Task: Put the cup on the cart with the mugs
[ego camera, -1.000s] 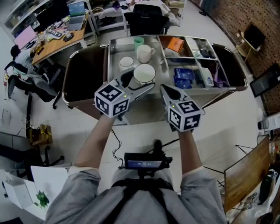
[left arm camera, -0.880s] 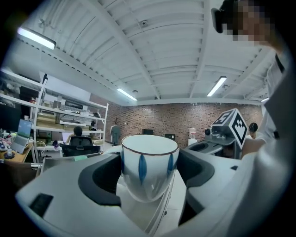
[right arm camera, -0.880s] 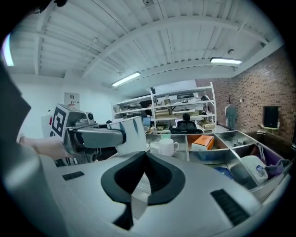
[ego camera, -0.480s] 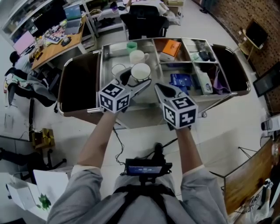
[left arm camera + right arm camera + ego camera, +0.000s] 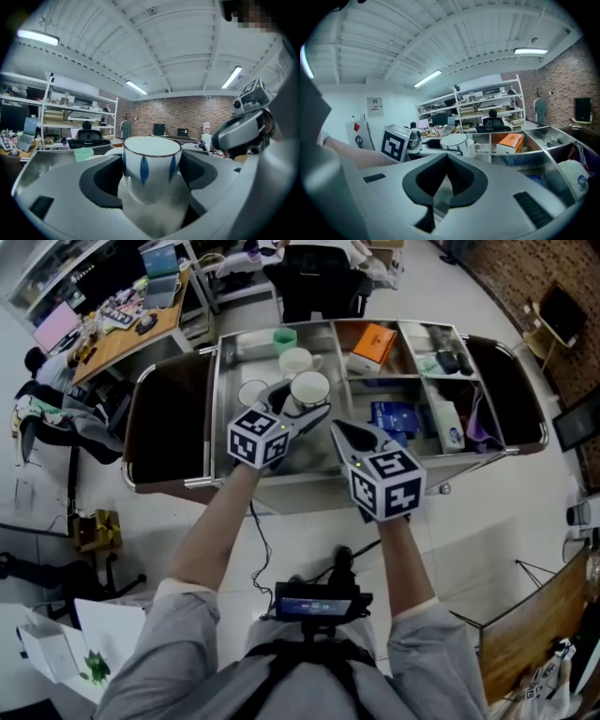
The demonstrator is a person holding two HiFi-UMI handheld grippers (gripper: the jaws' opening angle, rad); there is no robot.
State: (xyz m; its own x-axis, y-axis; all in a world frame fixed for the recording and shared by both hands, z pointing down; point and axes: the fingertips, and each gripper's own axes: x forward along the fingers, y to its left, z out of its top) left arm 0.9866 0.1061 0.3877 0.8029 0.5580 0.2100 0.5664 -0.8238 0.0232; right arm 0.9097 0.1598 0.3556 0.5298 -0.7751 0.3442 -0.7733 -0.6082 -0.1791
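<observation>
Cup (image 5: 151, 161): blue-striped, upper centre of head view, above cart (image 5: 281, 480) tray, near white mug (image 5: 295, 362).
Left gripper (image 5: 298, 413): jaws wide, clamped on cup.
Right gripper (image 5: 343, 431): jaws together, empty.
Risk: careless lowering may knock mug.

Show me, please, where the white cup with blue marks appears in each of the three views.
Head view: the cup is upper middle, in the left gripper, over the cart.
Left gripper view: the cup is dead centre, between the jaws.
Right gripper view: the cup is left of centre, just left of a white mug.
Shared landmark: the cart's steel tray lies behind the cup in all three.
</observation>
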